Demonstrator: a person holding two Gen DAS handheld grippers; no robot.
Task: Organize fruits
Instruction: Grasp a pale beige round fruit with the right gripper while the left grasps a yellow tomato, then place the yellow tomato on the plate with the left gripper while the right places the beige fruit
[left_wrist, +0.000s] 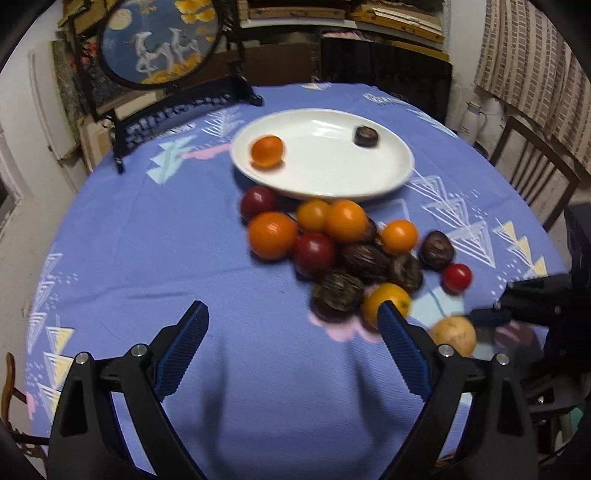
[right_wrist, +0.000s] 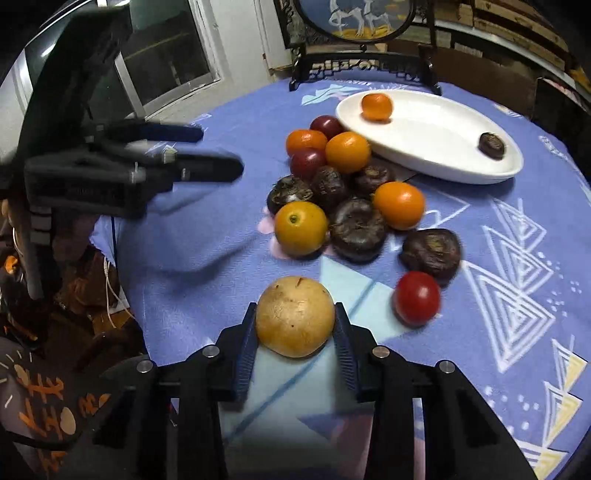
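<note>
From my left wrist camera, my left gripper (left_wrist: 291, 325) has its two blue ribbed fingers spread wide, with nothing between them, above a round table covered in a blue-violet cloth with white and yellow triangle prints (left_wrist: 147, 236). Ahead lies a loose pile of fruit: small orange citrus fruits (left_wrist: 272, 235), dark red round fruits (left_wrist: 314, 254) and dark brown wrinkled fruits (left_wrist: 337, 295), most of them touching. A small bright red tomato-like fruit (left_wrist: 457, 277) sits just to the right of the pile. Beyond the pile, a white oval ceramic plate (left_wrist: 332, 173) holds one orange citrus fruit on its left and one dark brown fruit at its far right. At the right edge, my right gripper (left_wrist: 491, 315) reaches a pale yellow-tan round fruit (left_wrist: 453, 335).

From my right wrist camera, my right gripper (right_wrist: 295, 325) pinches the pale yellow-tan round fruit (right_wrist: 295, 316) between both fingers, low over the cloth on the near side of the pile. The red fruit (right_wrist: 417, 297) lies just to its right. My left gripper (right_wrist: 207, 151) hangs at the left, blurred, above the table edge. The white plate (right_wrist: 436, 162) sits behind the pile.
</note>
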